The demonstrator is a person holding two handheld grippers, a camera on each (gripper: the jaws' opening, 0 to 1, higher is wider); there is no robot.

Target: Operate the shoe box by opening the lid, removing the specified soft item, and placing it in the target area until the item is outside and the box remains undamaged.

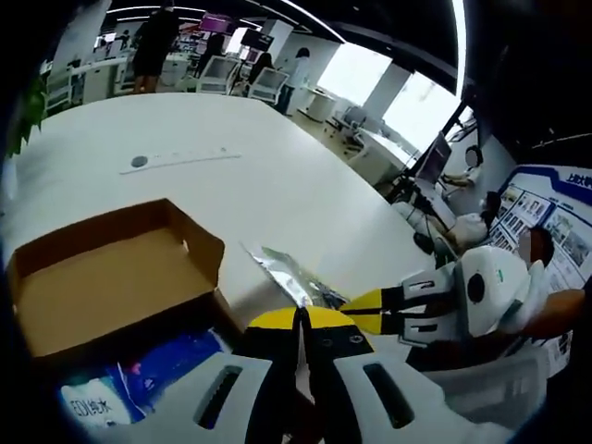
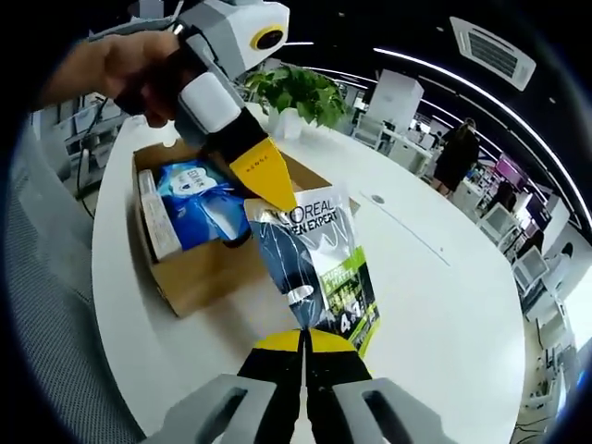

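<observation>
An open cardboard shoe box (image 2: 190,277) lies on the white table, its lid flap (image 1: 111,277) folded back. Blue soft packs (image 2: 199,208) lie inside it, and they show in the left gripper view too (image 1: 139,384). A silver and green pouch (image 2: 319,268) hangs in the air beside the box, held at both ends. My left gripper (image 2: 266,183) is shut on its top edge, and my right gripper (image 2: 302,338) is shut on its bottom edge. In the left gripper view the pouch (image 1: 287,273) is edge-on between my left gripper (image 1: 301,319) and my right gripper (image 1: 356,305).
The white table (image 2: 444,305) stretches wide past the pouch. A thin strip (image 1: 180,159) lies on it further off. A potted plant (image 2: 296,92) stands behind the box. Desks, chairs and people are in the background. A hand (image 2: 139,69) holds the left gripper.
</observation>
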